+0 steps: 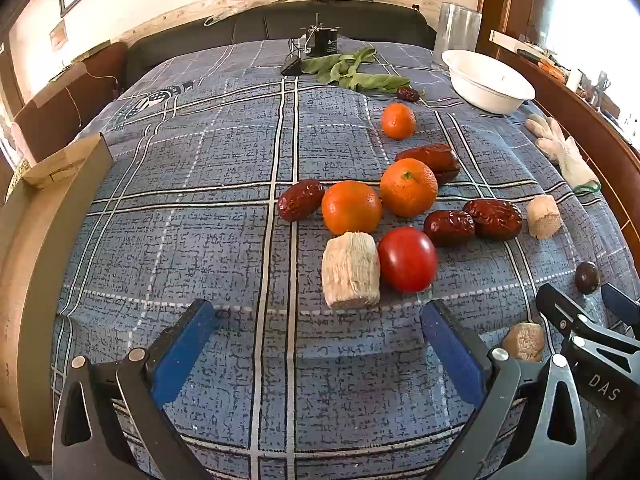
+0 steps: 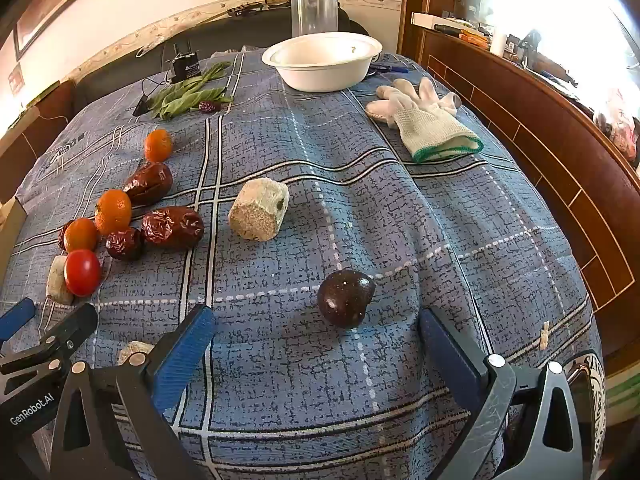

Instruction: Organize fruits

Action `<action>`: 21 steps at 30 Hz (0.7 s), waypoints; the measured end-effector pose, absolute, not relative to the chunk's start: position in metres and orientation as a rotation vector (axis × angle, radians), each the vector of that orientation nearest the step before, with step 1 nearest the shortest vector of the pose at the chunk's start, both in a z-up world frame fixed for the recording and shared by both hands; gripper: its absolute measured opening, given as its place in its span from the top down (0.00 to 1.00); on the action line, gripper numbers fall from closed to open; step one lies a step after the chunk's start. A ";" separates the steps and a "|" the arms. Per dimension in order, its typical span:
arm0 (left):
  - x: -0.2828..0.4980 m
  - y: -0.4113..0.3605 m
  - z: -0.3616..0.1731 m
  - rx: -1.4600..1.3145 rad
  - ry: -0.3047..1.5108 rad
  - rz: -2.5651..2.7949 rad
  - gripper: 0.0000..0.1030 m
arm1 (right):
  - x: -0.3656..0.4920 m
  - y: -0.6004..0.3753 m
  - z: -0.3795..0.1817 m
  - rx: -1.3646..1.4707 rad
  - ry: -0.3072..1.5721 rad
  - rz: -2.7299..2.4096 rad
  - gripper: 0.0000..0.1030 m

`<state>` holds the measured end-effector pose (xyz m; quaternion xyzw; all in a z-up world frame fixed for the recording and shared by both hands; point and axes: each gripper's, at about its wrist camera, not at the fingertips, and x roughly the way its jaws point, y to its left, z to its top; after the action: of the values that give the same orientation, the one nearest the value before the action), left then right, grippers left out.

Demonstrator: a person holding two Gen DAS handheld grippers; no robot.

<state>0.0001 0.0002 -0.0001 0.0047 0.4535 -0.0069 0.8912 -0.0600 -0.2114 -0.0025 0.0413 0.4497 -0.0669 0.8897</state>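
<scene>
On the blue checked cloth [image 1: 224,240] lies a cluster of fruit: a red tomato [image 1: 407,259], three oranges [image 1: 351,207], several wrinkled red dates [image 1: 300,199] and pale beige blocks [image 1: 350,269]. My left gripper [image 1: 320,344] hangs open just in front of the beige block and tomato, nothing between its blue pads. In the right wrist view a dark purple fruit [image 2: 346,298] lies just ahead of my open right gripper [image 2: 316,348], slightly inside the span of its fingers but untouched. A white bowl [image 2: 324,62] stands at the far side.
A white work glove [image 2: 424,120] lies at the right, green leaves [image 1: 352,70] and a small black device [image 1: 320,42] at the back. A clear cylinder [image 2: 314,12] stands behind the bowl. A cardboard box [image 1: 36,240] borders the left; a wooden bed frame [image 2: 540,120] runs along the right.
</scene>
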 end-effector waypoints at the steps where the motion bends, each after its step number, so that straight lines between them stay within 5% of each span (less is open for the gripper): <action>1: 0.000 0.000 0.000 0.010 0.941 -0.014 0.00 | -0.060 -0.211 -0.003 0.085 0.934 -0.139 0.00; 21: 0.000 0.001 0.000 0.012 0.946 -0.016 0.00 | -0.059 -0.211 -0.003 0.084 0.934 -0.140 0.00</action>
<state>0.0003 0.0006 0.0000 0.0058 0.4557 -0.0076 0.8901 -0.0594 -0.2110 -0.0034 0.0406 0.4499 -0.0672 0.8896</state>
